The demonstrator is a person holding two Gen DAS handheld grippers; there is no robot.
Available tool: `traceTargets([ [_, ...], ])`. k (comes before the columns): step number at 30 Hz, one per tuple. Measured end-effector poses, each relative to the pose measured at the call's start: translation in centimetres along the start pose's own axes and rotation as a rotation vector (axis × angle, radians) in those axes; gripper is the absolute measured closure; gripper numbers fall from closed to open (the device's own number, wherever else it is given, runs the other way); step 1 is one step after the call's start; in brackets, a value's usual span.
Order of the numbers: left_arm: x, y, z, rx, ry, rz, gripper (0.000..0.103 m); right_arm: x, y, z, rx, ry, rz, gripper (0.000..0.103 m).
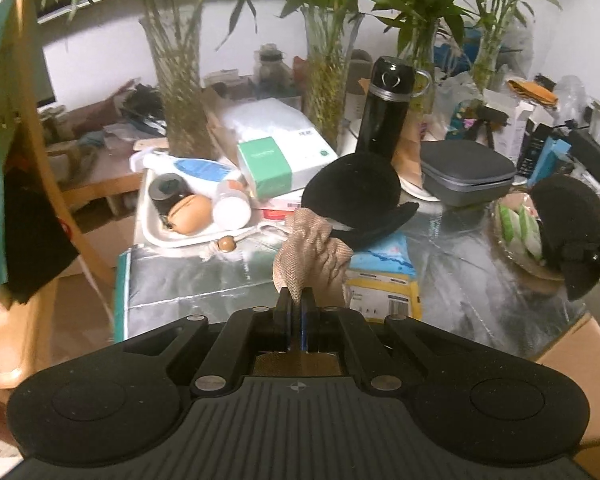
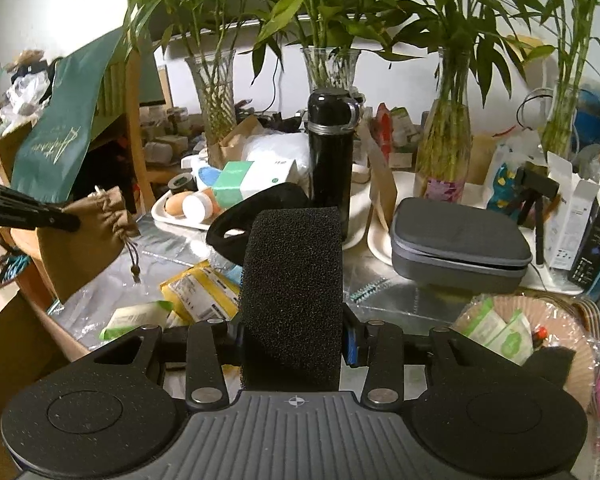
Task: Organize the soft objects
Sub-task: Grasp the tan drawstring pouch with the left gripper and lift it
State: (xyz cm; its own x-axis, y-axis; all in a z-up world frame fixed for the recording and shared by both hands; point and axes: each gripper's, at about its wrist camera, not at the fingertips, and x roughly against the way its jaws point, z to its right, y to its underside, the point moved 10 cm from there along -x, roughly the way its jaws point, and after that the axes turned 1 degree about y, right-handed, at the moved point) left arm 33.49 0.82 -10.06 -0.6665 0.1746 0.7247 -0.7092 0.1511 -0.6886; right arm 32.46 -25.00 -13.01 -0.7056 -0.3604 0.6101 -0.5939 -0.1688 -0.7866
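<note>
Left wrist view: my left claw (image 1: 298, 300) is clamped on the tan drawstring pouch (image 1: 314, 256), held up over the silver-covered counter (image 1: 204, 276). Black thermos (image 1: 386, 108) stands behind; my right claw's black foam block (image 1: 568, 220) shows at far right.

Right wrist view: my right claw (image 2: 294, 340) grips the black foam block (image 2: 294, 280) between its pads, above the counter (image 2: 400, 300). The pouch (image 2: 88, 240) hangs at left, off the counter edge, from my left claw (image 2: 56, 220). Grey case (image 2: 460, 240) sits to the right.
</note>
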Motion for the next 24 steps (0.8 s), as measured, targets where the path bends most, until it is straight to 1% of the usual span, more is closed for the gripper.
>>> traceTargets([
  [3, 1.6, -0.1, 0.5, 0.007, -0.034, 0.011, 0.098, 0.6, 0.0, -0.8, 0.020, -0.005, -0.014, 0.058],
  [8, 4.5, -0.3, 1.6, 0.007, -0.057, 0.030, 0.098, 2.6, -0.3, -2.0, 0.019, -0.035, -0.003, 0.058],
  [18, 10.5, -0.8, 3.8, 0.015, -0.032, 0.077, 0.098, 6.7, -1.0, -4.2, 0.045, -0.065, 0.034, 0.058],
  [24, 12.4, 0.1, 5.3, 0.022, 0.002, 0.066, 0.098, 9.0, -1.0, -5.6, 0.046, -0.094, 0.049, 0.058],
])
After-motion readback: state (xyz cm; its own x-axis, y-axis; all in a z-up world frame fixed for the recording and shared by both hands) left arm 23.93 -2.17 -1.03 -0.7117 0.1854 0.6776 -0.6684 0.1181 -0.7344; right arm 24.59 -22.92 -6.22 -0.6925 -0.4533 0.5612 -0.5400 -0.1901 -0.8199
